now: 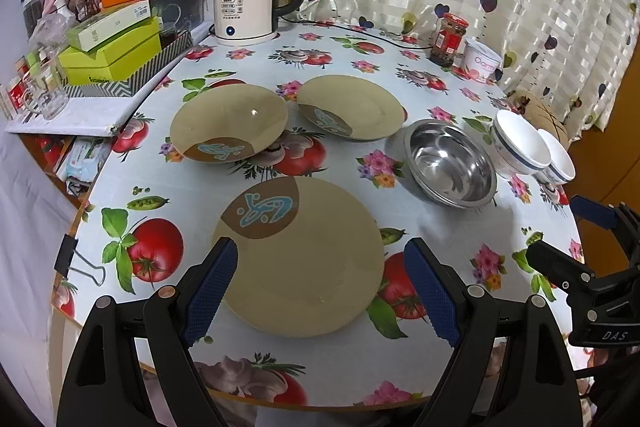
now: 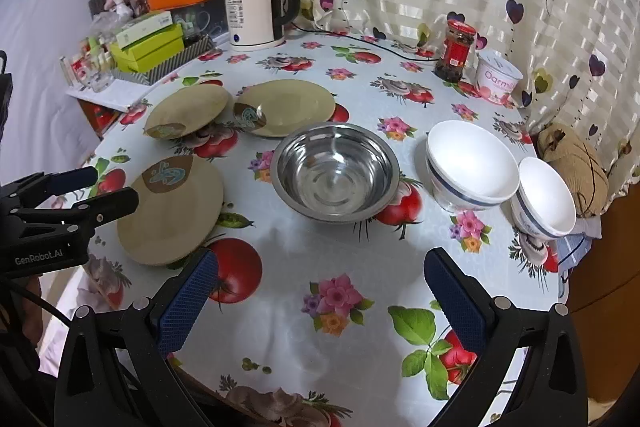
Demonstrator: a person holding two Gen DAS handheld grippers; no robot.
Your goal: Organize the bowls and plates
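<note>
Tan and nearest, the big plate (image 1: pixel 300 259) lies flat on the table (image 1: pixel 440 227) straight ahead between the left gripper (image 1: pixel 320 287)'s wide-apart jaws, while the right gripper (image 2: pixel 320 299), jaws also apart, faces the steel bowl (image 2: pixel 335 175) farther off.

A round table (image 2: pixel 360 287) wears a shiny pale cloth with pictures of red tomatoes, green leaves and pink flowers. Three flat tan plates with a brown and blue patch lie on it: a near plate (image 1: pixel 300 259), a far left plate (image 1: pixel 228 123) and a far right plate (image 1: pixel 352 107). They are apart from each other. A shiny metal bowl (image 2: pixel 335 179) sits near the middle. Beside it are a big white bowl with a blue stripe (image 2: pixel 472 167) and a small white bowl (image 2: pixel 544 199), very close together. At the back stand a white kettle (image 1: pixel 244 3), a red-lidded jar (image 2: pixel 456 51) and a pink and white tub (image 2: pixel 500 79). A black clip (image 1: pixel 68 255) grips the cloth's edge.
</note>
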